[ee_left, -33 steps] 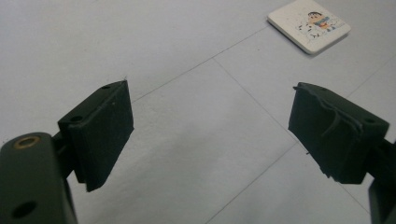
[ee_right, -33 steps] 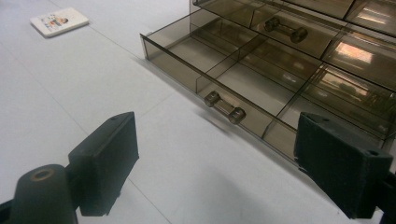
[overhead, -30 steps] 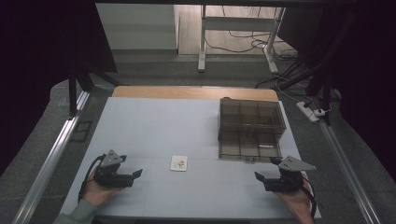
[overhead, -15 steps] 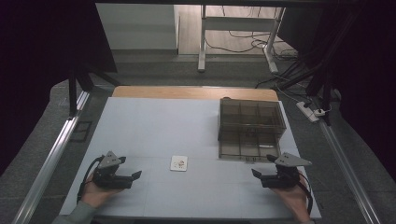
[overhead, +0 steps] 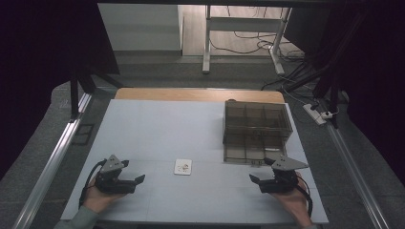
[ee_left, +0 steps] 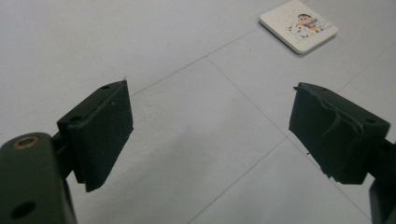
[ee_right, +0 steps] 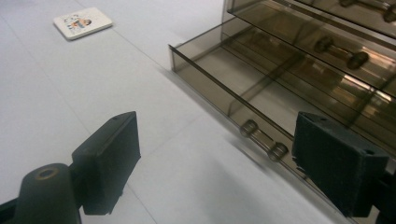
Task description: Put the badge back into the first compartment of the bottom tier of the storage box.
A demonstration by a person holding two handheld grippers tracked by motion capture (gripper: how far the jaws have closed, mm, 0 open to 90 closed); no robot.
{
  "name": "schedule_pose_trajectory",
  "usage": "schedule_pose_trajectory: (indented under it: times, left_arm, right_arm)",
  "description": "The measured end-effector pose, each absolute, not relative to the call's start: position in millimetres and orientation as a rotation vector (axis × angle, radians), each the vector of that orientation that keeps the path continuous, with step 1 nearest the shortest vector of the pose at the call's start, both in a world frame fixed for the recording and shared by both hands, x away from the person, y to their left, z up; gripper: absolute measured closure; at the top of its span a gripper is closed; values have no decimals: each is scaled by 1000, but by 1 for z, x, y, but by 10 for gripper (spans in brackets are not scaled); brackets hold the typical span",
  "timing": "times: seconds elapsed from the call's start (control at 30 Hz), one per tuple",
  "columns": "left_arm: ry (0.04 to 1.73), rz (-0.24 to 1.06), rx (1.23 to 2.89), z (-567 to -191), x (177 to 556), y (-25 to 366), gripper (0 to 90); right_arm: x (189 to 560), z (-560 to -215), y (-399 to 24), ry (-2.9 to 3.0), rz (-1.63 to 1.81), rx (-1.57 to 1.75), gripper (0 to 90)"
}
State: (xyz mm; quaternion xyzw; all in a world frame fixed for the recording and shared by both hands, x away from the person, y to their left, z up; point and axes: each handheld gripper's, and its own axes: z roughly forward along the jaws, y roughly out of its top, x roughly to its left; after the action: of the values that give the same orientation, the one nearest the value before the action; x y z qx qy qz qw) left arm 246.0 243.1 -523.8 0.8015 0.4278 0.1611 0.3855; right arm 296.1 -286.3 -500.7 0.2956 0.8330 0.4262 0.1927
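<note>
Lying flat on desk [overhead: 143, 124], small white card [overhead: 183, 166] sits between both tongs, well apart from each, same spot as before. Left tongs [overhead: 136, 181] jaws apart, empty, barely shifted. Right tongs [overhead: 256, 180] jaws apart, empty, moved slightly leftward since earlier frame. Smoky drawer box [overhead: 257, 125] beside right tongs, bottom drawer [ee_right: 243, 74] pulled out.

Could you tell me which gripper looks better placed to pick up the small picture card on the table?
Probably the left gripper: its open jaws point toward the card and it sits nearer. The right gripper, also open, sits beside the open drawer.
</note>
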Motion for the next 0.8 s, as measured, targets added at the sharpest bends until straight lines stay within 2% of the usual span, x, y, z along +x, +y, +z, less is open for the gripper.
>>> schedule_pose_trajectory:
  times: [0.8]
  left_arm:
    - [1080,419,2043,-523,244,240,135]
  right_arm:
    - [308,-488,-253,2388,1239,738,153]
